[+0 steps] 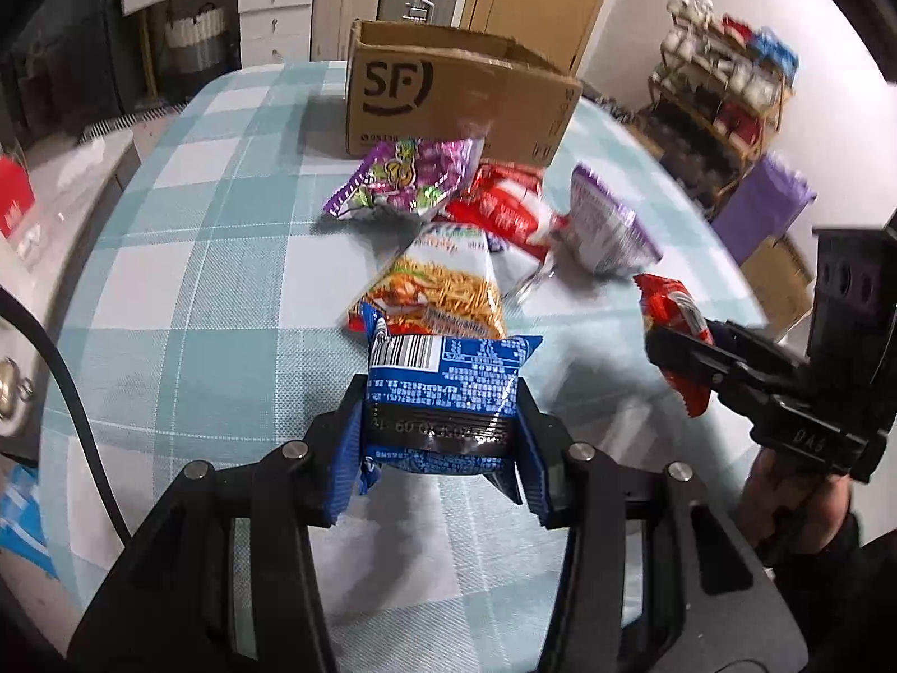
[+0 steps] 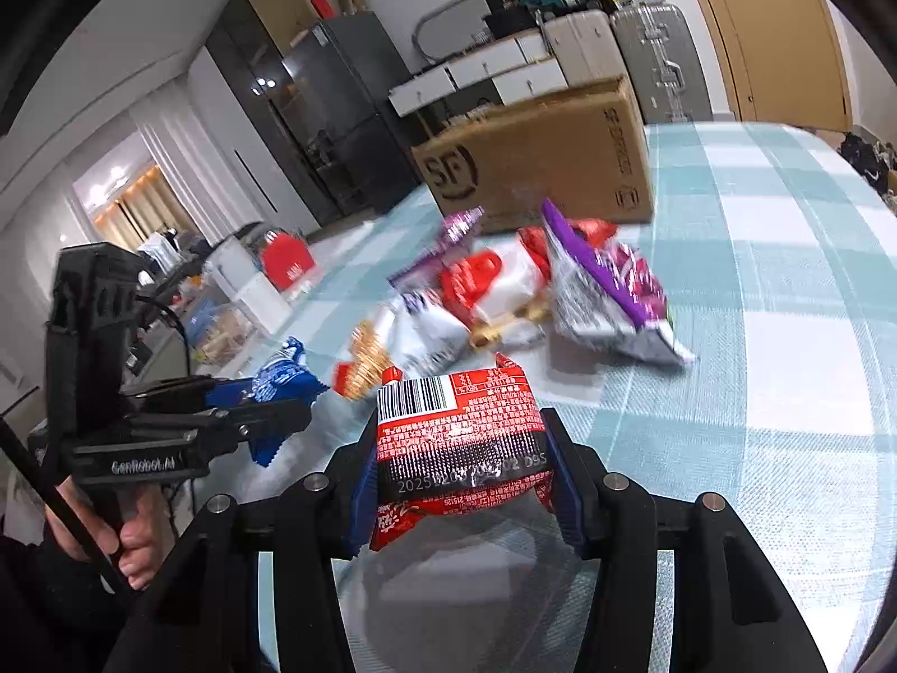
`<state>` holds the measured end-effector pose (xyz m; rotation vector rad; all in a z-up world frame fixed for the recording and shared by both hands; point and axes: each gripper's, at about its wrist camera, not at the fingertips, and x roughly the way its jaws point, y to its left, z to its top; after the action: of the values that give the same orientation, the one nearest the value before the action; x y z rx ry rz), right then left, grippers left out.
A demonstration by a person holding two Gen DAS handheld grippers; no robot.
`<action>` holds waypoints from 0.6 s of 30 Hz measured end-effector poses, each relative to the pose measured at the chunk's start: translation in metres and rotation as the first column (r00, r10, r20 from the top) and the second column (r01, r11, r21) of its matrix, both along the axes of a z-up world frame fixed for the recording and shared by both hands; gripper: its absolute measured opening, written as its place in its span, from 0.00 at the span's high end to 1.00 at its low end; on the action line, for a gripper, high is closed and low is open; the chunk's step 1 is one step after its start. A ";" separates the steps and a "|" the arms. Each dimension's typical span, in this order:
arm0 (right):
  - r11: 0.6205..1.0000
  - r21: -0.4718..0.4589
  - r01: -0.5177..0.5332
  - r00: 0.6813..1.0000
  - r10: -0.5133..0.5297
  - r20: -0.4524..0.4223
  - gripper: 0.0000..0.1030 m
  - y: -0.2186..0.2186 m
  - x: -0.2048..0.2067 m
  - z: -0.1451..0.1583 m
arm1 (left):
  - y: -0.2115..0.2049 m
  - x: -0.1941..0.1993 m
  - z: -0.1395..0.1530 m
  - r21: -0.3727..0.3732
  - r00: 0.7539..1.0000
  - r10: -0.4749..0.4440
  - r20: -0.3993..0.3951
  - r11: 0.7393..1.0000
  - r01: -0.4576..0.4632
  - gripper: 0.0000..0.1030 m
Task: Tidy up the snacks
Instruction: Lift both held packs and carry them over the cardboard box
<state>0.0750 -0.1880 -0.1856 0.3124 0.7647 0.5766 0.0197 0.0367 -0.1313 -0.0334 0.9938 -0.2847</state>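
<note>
Checked tablecloth [image 1: 196, 291], SF carton [image 1: 448, 106] ahead. Left gripper [image 1: 440, 437] clamps blue snack packet [image 1: 448, 387]; right gripper [image 2: 462, 482] clamps red snack packet [image 2: 457, 432]. Both light, crinkly, slippery, likely crushable; grip mid-body.

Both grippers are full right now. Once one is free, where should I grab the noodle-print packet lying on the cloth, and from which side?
Take the noodle-print packet across its narrow width, near the end facing the grippers. It lies flat with that end free, while its far end runs in among the red-and-white packet and purple packet. Come from above on the near side, probably angled low, so the jaws straddle its long edges.
</note>
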 end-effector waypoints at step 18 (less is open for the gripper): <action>0.992 0.119 -0.036 0.977 0.010 0.212 0.50 -0.018 0.009 0.158 | -0.001 0.036 0.121 -0.068 0.985 -0.062 0.160 0.995 0.073 0.57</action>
<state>0.0839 -0.2064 -0.0281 0.3496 0.5293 0.6692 0.0561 0.0356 -0.0101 -0.0437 0.8277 -0.3804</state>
